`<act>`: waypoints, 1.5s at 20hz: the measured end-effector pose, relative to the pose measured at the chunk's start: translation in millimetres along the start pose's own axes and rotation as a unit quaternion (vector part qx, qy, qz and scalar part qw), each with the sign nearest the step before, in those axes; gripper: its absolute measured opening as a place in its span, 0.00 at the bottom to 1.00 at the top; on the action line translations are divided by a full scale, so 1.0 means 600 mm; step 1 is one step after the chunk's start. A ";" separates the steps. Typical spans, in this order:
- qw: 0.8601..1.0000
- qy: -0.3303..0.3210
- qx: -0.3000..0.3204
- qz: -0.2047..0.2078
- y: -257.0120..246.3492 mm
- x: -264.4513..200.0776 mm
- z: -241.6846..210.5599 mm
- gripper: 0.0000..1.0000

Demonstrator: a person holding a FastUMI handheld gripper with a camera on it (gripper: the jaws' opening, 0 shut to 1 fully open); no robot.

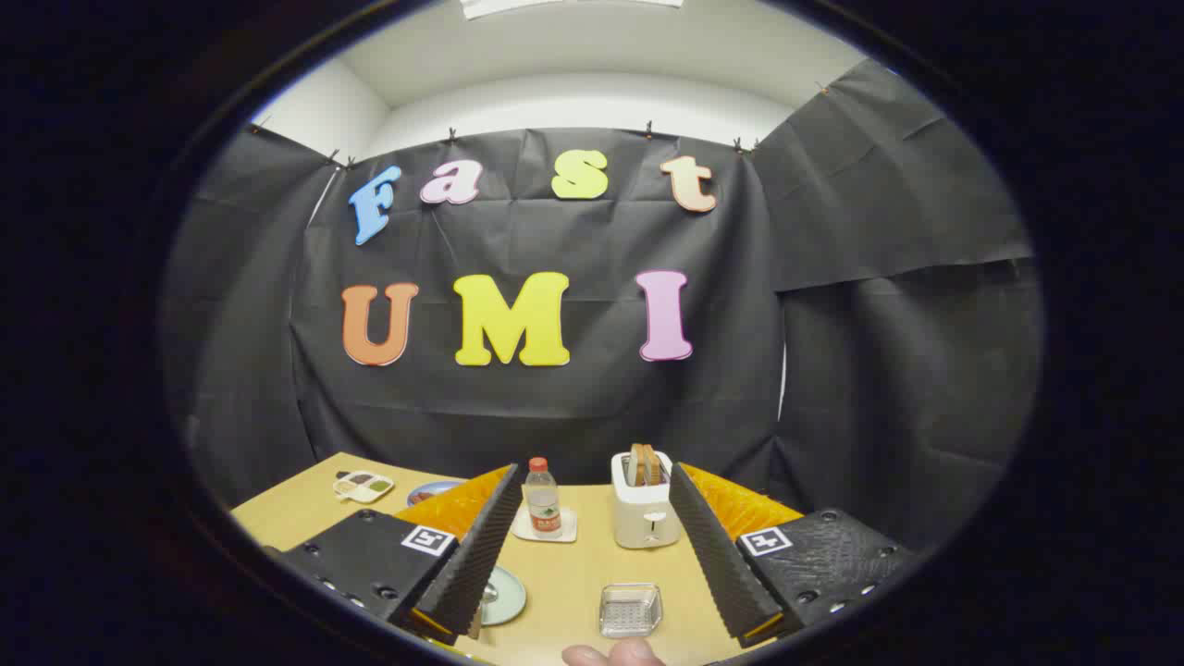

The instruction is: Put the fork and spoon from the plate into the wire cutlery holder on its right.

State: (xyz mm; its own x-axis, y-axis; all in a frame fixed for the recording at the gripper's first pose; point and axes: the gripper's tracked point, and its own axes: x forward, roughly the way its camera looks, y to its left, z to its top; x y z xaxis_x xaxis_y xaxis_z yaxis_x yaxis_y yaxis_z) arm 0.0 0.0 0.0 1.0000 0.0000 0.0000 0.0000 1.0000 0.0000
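Black cloth hangs behind a light wooden table [573,573], with a white wall and ceiling above it. At the near edge the gripper [592,592] has its two dark ribbed fingers [476,555] spread wide apart, and nothing is held between them. In the gap between the fingers, close in, sits a small square wire cutlery holder [630,610]. To its left lies a pale round plate [504,595], partly hidden behind the left finger; something metallic shows on it, too small to tell as fork or spoon. Beyond the holder stands a white toaster [645,509] with slices of bread in its slots, and left of that a plastic water bottle [542,498] with a red cap stands upright on a small white coaster. Farther left on the table lie a small divided dish [363,486] and the edge of a blue plate [430,490]. A fingertip [612,655] shows just below the holder.
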 end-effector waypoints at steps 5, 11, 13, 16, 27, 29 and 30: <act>1.000 0.004 -0.003 0.005 0.011 0.004 -0.001 0.96; 1.000 0.007 -0.010 0.014 0.026 0.007 0.000 0.96; 1.000 0.013 -0.010 0.022 0.035 0.008 -0.006 0.96; 0.999 0.022 -0.004 0.027 0.044 0.010 -0.015 0.96; 0.994 0.092 -0.013 0.060 0.085 0.012 -0.067 0.96; 0.991 0.112 -0.021 0.073 0.102 0.011 -0.087 0.96; 0.989 0.124 -0.023 0.081 0.114 0.010 -0.100 0.96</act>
State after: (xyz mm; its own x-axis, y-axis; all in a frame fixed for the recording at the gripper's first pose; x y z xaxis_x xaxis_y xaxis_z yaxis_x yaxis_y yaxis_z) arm 5.8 68.1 -60.2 0.9564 0.1544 -0.2481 -0.1660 0.9858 -0.0263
